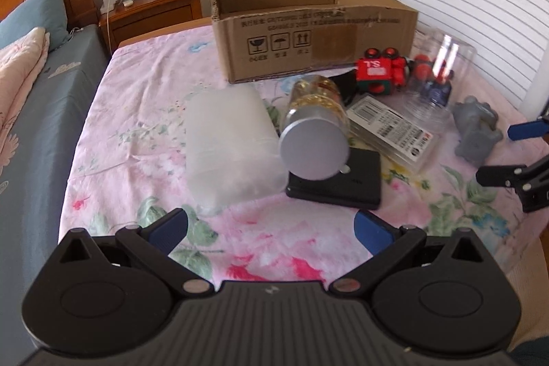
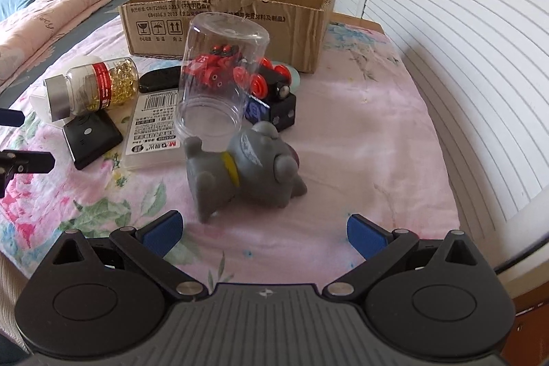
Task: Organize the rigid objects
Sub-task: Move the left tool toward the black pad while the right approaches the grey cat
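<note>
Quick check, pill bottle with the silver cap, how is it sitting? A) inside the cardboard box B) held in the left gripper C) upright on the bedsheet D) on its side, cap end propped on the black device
D: the pill bottle lies on its side with its silver cap end over the black device, outside the cardboard box; the left gripper is open and holds nothing.
</note>
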